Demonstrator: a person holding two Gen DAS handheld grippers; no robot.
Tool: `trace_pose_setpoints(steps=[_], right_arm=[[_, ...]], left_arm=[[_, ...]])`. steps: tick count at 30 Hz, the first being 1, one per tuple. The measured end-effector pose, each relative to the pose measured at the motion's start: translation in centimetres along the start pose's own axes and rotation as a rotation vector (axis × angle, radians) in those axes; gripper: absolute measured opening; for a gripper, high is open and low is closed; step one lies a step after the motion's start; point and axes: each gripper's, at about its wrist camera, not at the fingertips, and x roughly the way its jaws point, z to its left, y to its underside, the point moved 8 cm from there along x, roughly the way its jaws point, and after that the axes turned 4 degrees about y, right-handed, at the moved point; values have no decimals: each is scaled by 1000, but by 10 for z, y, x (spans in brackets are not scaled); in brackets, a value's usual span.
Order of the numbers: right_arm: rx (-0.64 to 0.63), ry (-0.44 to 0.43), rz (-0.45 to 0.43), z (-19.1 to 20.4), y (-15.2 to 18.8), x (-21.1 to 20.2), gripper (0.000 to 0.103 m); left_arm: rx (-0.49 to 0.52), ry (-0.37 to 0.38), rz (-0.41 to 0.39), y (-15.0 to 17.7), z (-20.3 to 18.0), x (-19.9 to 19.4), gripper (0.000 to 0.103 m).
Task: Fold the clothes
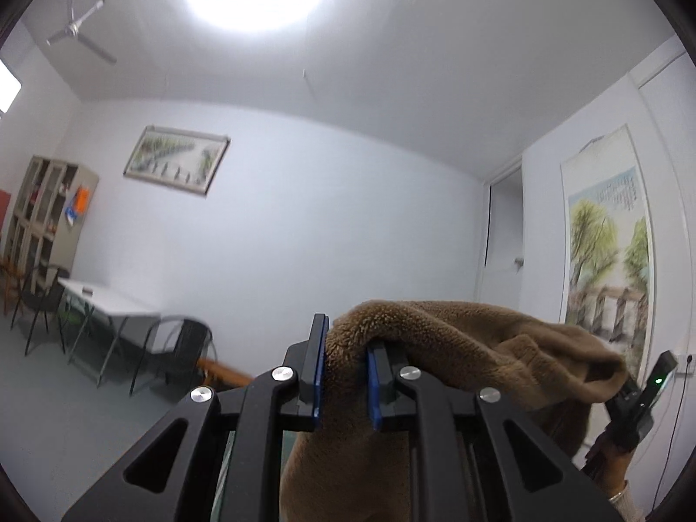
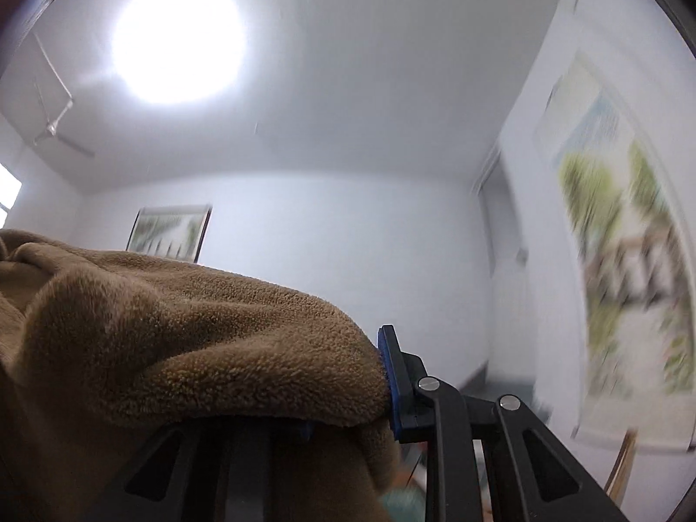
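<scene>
both tools tilt up toward the ceiling, left tool (image 1: 346,369) and right tool (image 2: 348,391) each clamped on cloth (image 1: 456,330).

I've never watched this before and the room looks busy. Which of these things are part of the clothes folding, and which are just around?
Part of the job:
brown fleece garment
left gripper
right gripper

Just around:
ceiling fan
framed picture
hanging scroll
white table
cabinet

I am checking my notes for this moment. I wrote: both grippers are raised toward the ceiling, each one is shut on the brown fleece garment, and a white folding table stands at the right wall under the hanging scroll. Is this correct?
One detail is wrong. The white folding table stands at the left, near the cabinet, not under the hanging scroll; the left wrist view shows it. The rest holds: the left gripper and the right gripper are raised, each shut on the brown fleece garment.
</scene>
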Motion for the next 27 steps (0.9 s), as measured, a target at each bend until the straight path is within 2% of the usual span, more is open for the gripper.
trace_pose_setpoints(steps=[3, 5, 7, 9, 12, 15, 16, 20, 23, 24, 25, 26, 27], right_arm=[[-27, 41, -133, 4, -45, -15, 26], [-31, 37, -177, 8, -65, -23, 26], [-65, -6, -151, 18, -72, -24, 26], [-108, -96, -58, 33, -59, -12, 27], [-135, -226, 161, 50, -6, 8, 28], [-89, -392, 460, 71, 89, 22, 28], [-62, -430, 534, 75, 119, 21, 28], [55, -554, 797, 90, 229, 10, 28], [97, -581, 870, 90, 267, -3, 30], [114, -594, 884, 91, 276, -6, 34], [128, -597, 889, 90, 282, -6, 48], [140, -598, 891, 89, 287, -4, 69], [153, -598, 885, 81, 290, -5, 77]], left_arm=[[-1, -2, -44, -19, 2, -15, 20], [-1, -18, -67, -26, 8, -25, 20], [-3, -45, -86, -32, 16, -32, 20], [-15, -59, -86, -34, 26, -37, 20], [-19, -70, -48, -27, 36, -29, 20], [-7, -73, 7, -14, 38, -13, 20], [1, -71, 33, -7, 35, -5, 20], [63, -64, 121, 17, 15, 28, 20], [106, -50, 145, 25, -5, 44, 20], [118, -52, 139, 24, -11, 44, 20], [130, -54, 132, 24, -16, 44, 20], [144, -58, 122, 21, -21, 46, 20], [149, -58, 114, 17, -24, 47, 20]])
